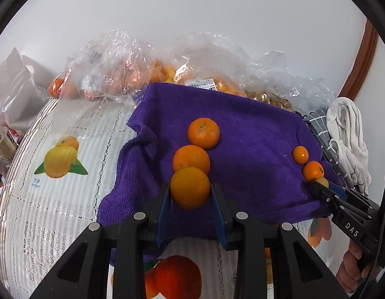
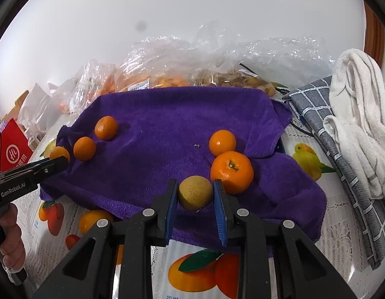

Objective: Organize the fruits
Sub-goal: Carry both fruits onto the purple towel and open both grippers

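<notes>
On the purple towel's (image 1: 254,149) near edge, the left gripper (image 1: 191,194) is clamping an orange (image 1: 190,186) at the front of a three-orange column, apparently extending that row. At the towel's right edge, the right gripper (image 2: 195,194) is gripping a round tan fruit (image 2: 195,192) beside two small oranges (image 2: 231,172), seemingly sorting by kind. Both fruits are near-spherical; no long axis is showing.
</notes>
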### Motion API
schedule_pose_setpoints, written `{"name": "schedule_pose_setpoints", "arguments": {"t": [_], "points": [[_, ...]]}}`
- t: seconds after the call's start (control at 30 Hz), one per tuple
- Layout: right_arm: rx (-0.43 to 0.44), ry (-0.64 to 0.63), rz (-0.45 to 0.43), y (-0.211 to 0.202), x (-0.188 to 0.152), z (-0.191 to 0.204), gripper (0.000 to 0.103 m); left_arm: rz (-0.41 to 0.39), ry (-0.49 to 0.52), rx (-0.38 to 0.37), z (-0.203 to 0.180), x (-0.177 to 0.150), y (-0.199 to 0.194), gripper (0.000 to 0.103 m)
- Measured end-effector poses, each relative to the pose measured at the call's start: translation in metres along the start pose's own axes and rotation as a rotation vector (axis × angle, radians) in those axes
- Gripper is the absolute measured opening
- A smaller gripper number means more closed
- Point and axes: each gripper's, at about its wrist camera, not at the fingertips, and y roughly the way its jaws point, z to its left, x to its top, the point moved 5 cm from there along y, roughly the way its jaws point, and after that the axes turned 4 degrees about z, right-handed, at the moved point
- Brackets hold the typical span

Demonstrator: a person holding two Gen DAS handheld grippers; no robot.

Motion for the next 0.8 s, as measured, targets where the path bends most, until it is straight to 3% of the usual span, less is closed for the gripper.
{"name": "schedule_pose_setpoints", "arguments": {"t": [0.8], "points": [[-0.001,-0.002,0.011,0.0052,-0.0019,0.0006,0.028,0.018,0.010,0.006,-0.0010,-0.0041,0.0053,0.031]]}}
